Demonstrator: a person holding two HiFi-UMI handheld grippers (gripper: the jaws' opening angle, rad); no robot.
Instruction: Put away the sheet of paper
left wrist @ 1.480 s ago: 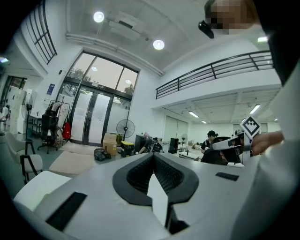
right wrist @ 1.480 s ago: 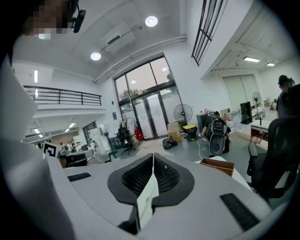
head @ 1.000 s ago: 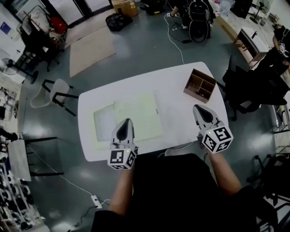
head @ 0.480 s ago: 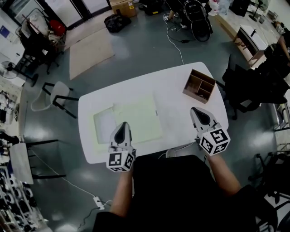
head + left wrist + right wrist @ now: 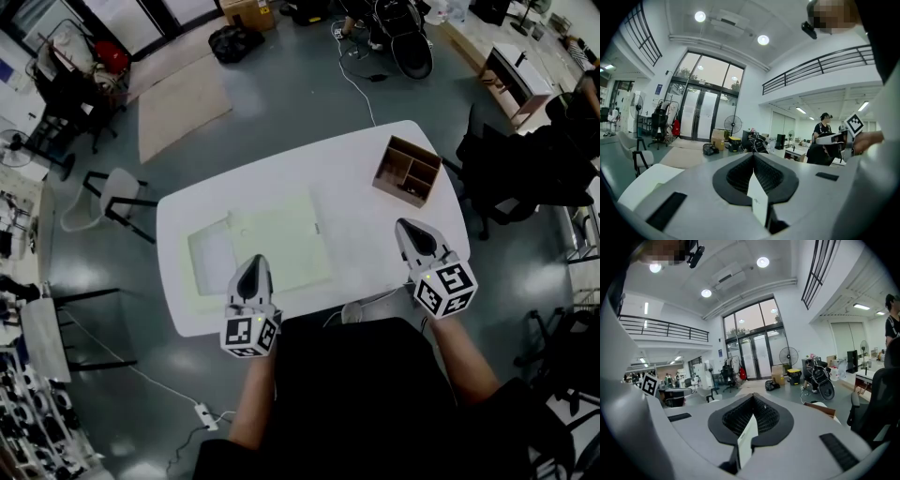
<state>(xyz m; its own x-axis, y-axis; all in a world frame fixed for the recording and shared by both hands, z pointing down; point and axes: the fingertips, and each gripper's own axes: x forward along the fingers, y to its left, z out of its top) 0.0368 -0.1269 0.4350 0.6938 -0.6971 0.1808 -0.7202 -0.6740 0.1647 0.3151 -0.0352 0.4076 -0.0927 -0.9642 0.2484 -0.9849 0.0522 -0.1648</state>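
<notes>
Left gripper [image 5: 253, 262] and right gripper [image 5: 413, 228] hover shut and empty, low in frame. Paper [image 5: 212, 255] lies flat, touching the folder [image 5: 281, 239], centre-left: filed, or awaiting pickup.

Grey teardrop shells with black ribbed pads [image 5: 738, 176] form the left gripper [image 5: 253, 261] and the right gripper [image 5: 411, 227]. Each carries a white cube [image 5: 251, 334] printed with black square markers. The person wears a black top [image 5: 356, 394].

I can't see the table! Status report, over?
Left gripper shut, empty. Right gripper shut, empty. Sheet of paper flat on table, not gripped. Wooden organizer apart, far right.
</notes>
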